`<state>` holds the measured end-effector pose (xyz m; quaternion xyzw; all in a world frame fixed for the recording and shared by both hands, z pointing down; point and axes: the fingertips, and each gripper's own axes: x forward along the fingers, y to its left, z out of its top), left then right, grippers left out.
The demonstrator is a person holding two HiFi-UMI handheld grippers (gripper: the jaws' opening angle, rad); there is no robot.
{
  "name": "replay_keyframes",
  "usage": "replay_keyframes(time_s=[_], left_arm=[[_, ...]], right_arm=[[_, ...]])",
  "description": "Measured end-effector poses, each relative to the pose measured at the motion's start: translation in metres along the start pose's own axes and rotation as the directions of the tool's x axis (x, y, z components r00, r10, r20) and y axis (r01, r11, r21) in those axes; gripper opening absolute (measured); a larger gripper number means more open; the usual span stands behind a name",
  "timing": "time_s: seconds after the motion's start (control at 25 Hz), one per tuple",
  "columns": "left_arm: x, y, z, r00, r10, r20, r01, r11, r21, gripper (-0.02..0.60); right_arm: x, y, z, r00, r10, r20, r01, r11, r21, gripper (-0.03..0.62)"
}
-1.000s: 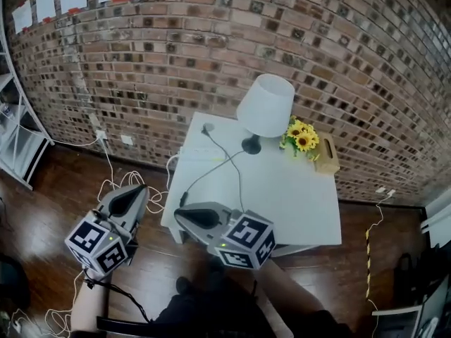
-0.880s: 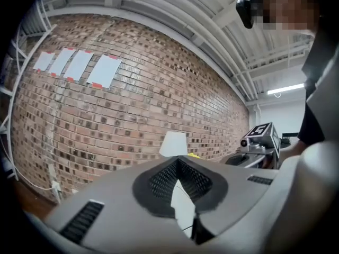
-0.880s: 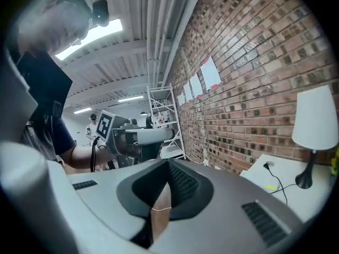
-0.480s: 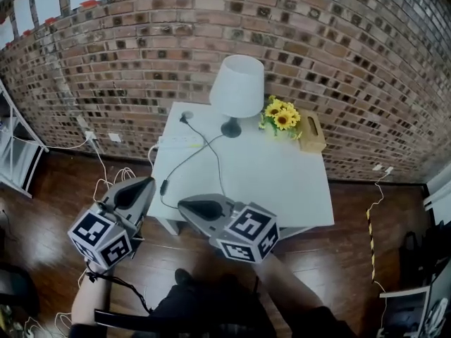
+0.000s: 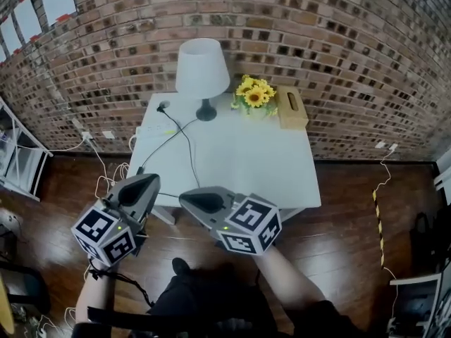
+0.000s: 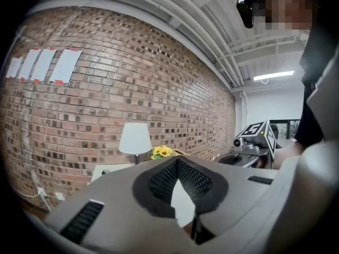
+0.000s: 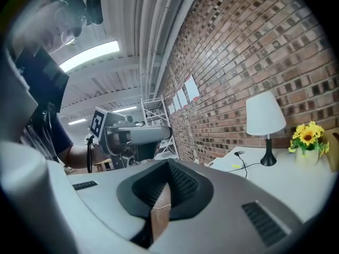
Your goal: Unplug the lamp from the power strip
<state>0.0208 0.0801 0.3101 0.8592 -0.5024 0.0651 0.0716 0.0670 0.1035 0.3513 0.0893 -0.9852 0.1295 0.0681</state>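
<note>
Behind everything stands a brick wall (image 5: pixel 317 48), and against it a white table (image 5: pixel 246 167). At the table's far left stands the lamp (image 5: pixel 202 69), with flowers (image 5: pixel 255 94) and a wooden box (image 5: pixel 291 108) to its right. On the near side, short of the table's edge, the left gripper (image 5: pixel 141 185) and the right gripper (image 5: pixel 197 201) point toward it. Each has its jaws drawn together to a narrow slit with nothing between them.

The power strip (image 5: pixel 164 130) seems to lie along the far left edge, white on white and hard to make out. A thin dark cord (image 5: pixel 169 138) runs from the lamp's foot across the tabletop. The plug (image 5: pixel 163 106) sits left of the lamp's foot.

The plug is likely small, hard and snug in its socket, so grip its body, not the limp cord. The strip is probably light and would lift with the plug, so the other gripper should press it down.
</note>
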Motion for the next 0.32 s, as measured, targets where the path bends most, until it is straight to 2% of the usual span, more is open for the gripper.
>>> replay_keyframes(time_s=[0.16,0.32], left_arm=[[0.011,-0.029,0.000,1.000,0.026,-0.011,-0.026,0.999,0.020,0.014],[0.021,-0.056,-0.008,0.997,0.038,-0.063,-0.037,0.999,0.005,0.014]], right_arm=[[-0.029,-0.002,-0.008,1.000,0.017,0.003,-0.017,1.000,-0.015,0.000],[-0.058,-0.010,-0.016,0.999,0.032,-0.003,-0.032,0.999,0.027,0.000]])
